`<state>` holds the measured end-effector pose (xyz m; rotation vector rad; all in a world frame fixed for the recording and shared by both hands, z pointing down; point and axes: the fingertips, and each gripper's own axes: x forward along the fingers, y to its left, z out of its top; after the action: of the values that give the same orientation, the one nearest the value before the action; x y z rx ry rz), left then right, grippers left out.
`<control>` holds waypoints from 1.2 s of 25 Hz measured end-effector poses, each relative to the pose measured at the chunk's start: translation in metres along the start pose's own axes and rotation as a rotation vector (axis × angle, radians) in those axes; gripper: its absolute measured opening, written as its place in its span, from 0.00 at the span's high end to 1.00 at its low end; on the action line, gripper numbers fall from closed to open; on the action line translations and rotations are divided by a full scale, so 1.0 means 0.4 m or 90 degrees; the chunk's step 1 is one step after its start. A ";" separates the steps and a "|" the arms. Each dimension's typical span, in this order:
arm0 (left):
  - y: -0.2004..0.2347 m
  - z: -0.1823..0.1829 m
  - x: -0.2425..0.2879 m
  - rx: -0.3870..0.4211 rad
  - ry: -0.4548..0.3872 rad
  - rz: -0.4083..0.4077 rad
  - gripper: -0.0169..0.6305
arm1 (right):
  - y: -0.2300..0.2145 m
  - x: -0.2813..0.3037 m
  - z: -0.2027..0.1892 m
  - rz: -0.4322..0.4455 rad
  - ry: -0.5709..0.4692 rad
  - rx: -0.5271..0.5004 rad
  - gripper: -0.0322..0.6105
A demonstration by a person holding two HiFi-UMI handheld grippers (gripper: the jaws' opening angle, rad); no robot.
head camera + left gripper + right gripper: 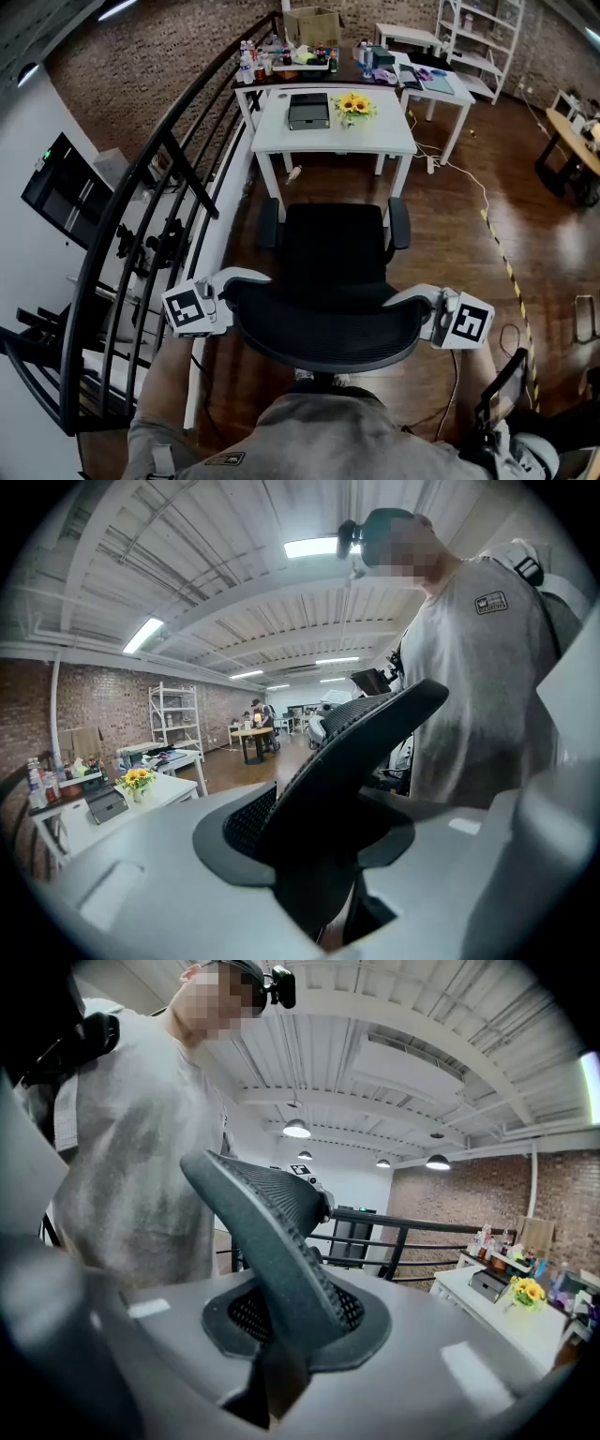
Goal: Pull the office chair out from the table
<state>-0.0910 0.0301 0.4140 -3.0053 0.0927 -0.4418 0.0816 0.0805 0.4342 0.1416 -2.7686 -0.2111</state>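
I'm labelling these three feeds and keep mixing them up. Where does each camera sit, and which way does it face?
Head view: on the person's head, facing steeply down at the office chair and white table; left tool, right tool and shirt show.
Left gripper view: on the left tool, facing across the clamped chair toward that shirt.
Right gripper view: on the right tool, the same, mirrored.
Shared: all show the chair and table.

A black mesh office chair (328,272) is shown upright, seat turned toward a white table (384,131). It is set clear of the table's near edge.
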 end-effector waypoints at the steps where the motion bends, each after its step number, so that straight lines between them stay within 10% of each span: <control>1: -0.010 -0.002 0.000 0.001 0.005 0.000 0.70 | 0.010 -0.003 0.000 0.001 0.002 -0.001 0.84; 30: -0.268 0.009 -0.043 0.011 -0.039 -0.068 0.73 | 0.267 0.002 0.030 -0.013 0.023 0.031 0.83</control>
<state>-0.1016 0.1380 0.4176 -3.0142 -0.0755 -0.3566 0.0688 0.1871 0.4412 0.1844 -2.7390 -0.1449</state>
